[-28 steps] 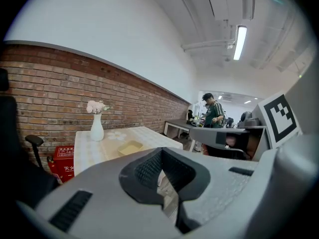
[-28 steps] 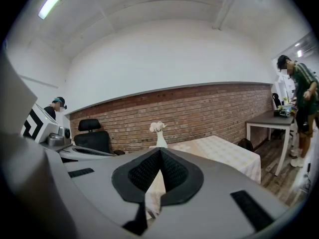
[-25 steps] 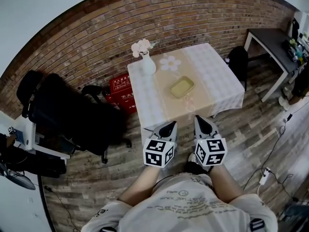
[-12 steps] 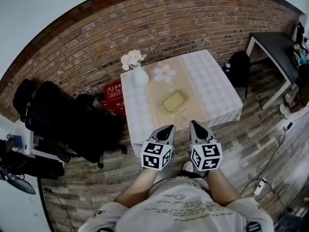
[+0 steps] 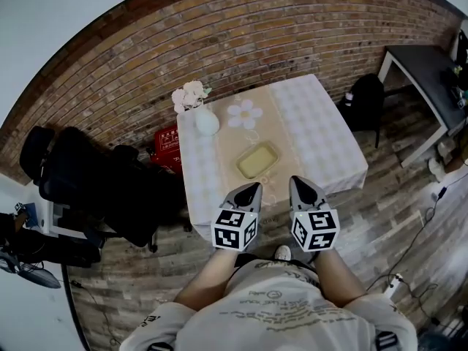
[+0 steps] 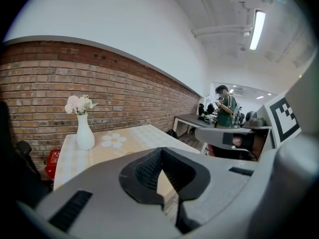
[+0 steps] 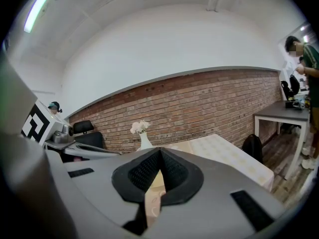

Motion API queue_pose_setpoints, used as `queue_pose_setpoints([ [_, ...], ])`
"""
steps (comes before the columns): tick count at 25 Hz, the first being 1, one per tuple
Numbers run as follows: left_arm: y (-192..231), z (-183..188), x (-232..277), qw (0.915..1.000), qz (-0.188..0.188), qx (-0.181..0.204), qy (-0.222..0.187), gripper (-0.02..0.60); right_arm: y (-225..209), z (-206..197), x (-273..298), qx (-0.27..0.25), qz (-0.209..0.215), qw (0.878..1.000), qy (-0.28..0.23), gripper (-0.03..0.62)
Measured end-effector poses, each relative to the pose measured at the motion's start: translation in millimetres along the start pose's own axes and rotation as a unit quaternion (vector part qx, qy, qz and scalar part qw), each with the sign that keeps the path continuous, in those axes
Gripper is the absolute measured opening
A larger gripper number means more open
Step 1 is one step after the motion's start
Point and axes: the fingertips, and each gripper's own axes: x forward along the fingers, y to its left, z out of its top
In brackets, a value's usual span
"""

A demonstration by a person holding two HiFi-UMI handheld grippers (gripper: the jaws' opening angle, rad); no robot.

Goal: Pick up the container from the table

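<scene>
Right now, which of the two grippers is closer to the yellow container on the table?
Left. The left gripper is just short of the container, almost in line with it; the right gripper is farther off, toward its right.

dark side table [image 5: 428, 64] cut off at the right edge — container [image 5: 257, 160] contents too small to tell.

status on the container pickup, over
Left hand-held gripper and right hand-held gripper shut, empty. Container flat on table, untouched. Nothing between; vase at far corner.
</scene>
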Motion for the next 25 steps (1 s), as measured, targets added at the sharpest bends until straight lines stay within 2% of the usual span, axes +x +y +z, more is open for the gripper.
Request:
queue_pose_setpoints([
  [7, 25.8, 0.4, 28.3, 0.9997, 0.013, -0.005, 0.02, 0.005, -14.2, -2.1, 29.3, 0.004, 0.005, 1.0, 0.018, 0.002],
  [18, 83.7, -3.7, 69.5, 0.9985, -0.005, 0.007, 0.054, 0.005, -12.8, 1.6, 80.0, -0.005, -0.017, 0.999, 0.031, 0.002],
  [25, 119.2, -17.9, 93.9, 0.9941, -0.016, 0.037, 0.101, 0.005, -20.6, 6.9, 99.9, -0.01, -0.043, 0.998, 0.04, 0.002],
])
